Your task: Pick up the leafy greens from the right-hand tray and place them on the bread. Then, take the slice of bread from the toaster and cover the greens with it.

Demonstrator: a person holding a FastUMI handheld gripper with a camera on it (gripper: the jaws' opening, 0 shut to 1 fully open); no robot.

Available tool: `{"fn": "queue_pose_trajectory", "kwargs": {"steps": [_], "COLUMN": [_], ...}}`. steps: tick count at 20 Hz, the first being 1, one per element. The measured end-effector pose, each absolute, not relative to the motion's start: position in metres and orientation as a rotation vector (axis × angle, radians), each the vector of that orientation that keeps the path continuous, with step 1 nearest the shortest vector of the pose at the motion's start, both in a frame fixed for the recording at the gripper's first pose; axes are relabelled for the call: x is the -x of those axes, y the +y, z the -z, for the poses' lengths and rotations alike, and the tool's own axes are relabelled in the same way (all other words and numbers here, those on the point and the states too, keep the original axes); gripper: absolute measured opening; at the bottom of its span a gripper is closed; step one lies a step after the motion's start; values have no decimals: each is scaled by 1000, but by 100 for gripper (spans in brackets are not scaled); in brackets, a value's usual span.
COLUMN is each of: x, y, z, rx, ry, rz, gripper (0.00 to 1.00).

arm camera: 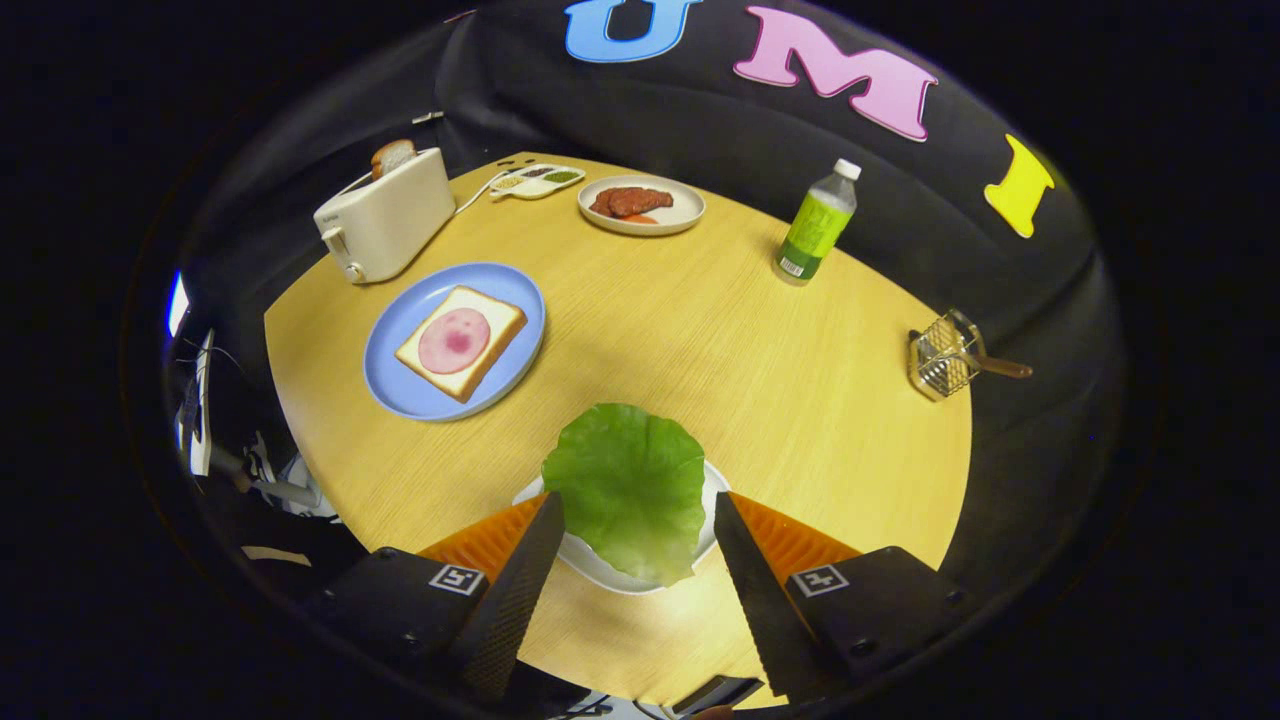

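Now tongs (636,505) spread wide, straddling leafy greens (625,487).

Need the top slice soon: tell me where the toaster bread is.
The bread sticks up from the toaster, far beyond the open gripper, just behind the blue plate.

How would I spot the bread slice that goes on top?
Find the cream toaster at the yellow table's far side, beyond the blue plate. The bread slice pokes up from its slot, the one slice standing upright and bare. The open claw flanks the lettuce.
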State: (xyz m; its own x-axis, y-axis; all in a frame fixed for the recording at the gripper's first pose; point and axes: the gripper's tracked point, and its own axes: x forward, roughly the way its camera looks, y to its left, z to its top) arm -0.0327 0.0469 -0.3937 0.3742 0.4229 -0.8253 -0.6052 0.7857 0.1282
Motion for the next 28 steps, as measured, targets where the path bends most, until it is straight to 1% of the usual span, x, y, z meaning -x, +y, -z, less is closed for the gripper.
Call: {"fn": "queue_pose_trajectory", "kwargs": {"steps": [2, 3, 6, 11, 12, 13, 14, 15, 17, 18, 19, 20, 21, 22, 23, 28], "x": [35, 36, 34, 35, 29, 27, 27, 27, 28, 30, 32, 34, 35, 35, 35, 28], "y": [55, 56, 61, 66, 66, 65, 65, 63, 65, 68, 70, 70, 71, 71, 69, 66], "z": [414, 423, 447, 472, 471, 475, 474, 474, 474, 473, 473, 471, 471, 470, 471, 432], "rx": [207, 213, 240, 266, 269, 277, 275, 284, 304, 313, 329, 341, 341, 342, 338, 205], "ry": [1043, 1066, 1122, 1211, 1195, 1205, 1207, 1217, 1222, 1218, 1212, 1212, 1215, 1222, 1224, 1185], "rz": [-711, -726, -758, -797, -791, -783, -783, -780, -791, -802, -817, -827, -829, -814, -800, -741], "gripper": [95, 90, 86, 86, 86, 81, 79, 72, 63, 49, 29, 22, 12, 11, 7, 7]}}
